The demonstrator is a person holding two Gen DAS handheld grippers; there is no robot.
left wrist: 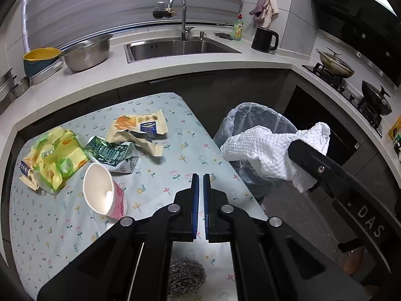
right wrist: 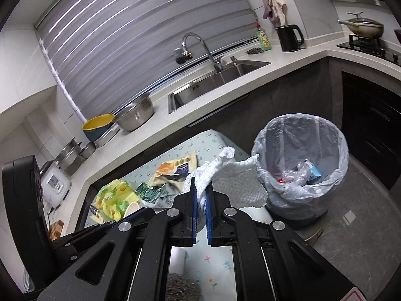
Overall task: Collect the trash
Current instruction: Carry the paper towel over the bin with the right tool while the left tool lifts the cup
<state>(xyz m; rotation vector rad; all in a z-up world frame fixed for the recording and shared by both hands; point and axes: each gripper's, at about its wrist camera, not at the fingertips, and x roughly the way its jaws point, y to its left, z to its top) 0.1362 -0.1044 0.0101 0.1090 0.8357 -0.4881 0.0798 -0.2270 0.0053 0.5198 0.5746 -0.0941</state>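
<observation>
My right gripper (right wrist: 200,185) is shut on a crumpled white paper towel (right wrist: 235,188), which hangs beside the lined trash bin (right wrist: 300,160); in the left wrist view the same towel (left wrist: 265,150) dangles in front of the bin (left wrist: 253,115) from the right gripper (left wrist: 298,148). My left gripper (left wrist: 201,183) is shut with nothing between its fingers, above the small table (left wrist: 175,165). On the table lie a tipped paper cup (left wrist: 102,193), a yellow-green wrapper (left wrist: 55,158), a green foil packet (left wrist: 110,153) and a beige torn bag (left wrist: 137,128).
A white counter (left wrist: 175,67) with a sink (left wrist: 180,46), a colander (left wrist: 86,52), a black kettle (left wrist: 264,40) and a soap bottle (left wrist: 238,28) runs behind the table. Pans stand on the stove (left wrist: 345,82) at the right. A steel scourer (left wrist: 186,278) lies near the table's front.
</observation>
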